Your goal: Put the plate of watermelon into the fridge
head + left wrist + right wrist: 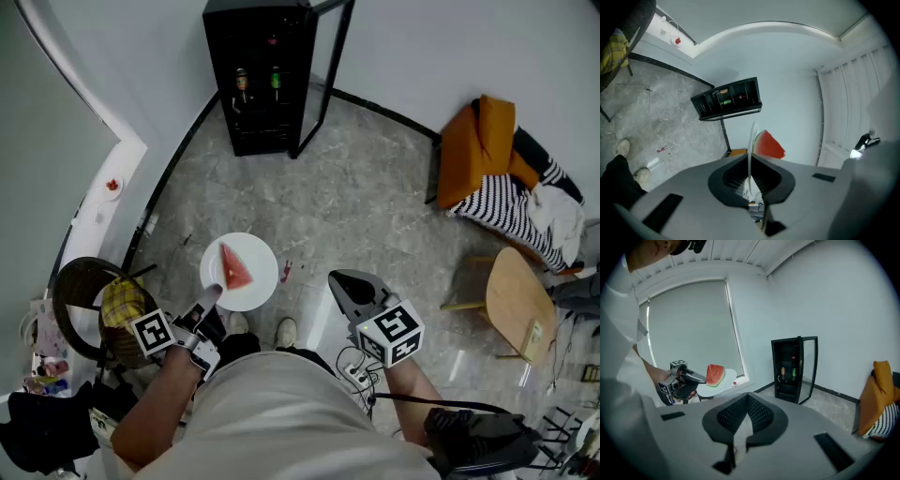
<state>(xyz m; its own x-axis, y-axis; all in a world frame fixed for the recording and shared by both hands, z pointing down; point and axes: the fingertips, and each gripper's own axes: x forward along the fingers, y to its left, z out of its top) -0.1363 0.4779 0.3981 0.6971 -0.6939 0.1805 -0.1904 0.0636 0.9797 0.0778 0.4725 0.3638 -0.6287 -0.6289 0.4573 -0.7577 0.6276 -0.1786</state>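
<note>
Your left gripper (210,296) is clamped on the plate (259,251) rim lower-left and your right gripper (349,285) is shut on nothing, so keep it level walking to the open fridge (267,80) up top or the watermelon (235,266) slides.

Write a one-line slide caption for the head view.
Left gripper holds the white plate of watermelon by its rim, open black fridge ahead; right gripper shut, empty.

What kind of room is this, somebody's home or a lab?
Most likely a lounge-style room, lived-in or staged; I can't tell which. A small black fridge with drinks stands open on the stone-patterned floor, and an orange-cushioned chair draped with striped cloth sits nearby.
</note>
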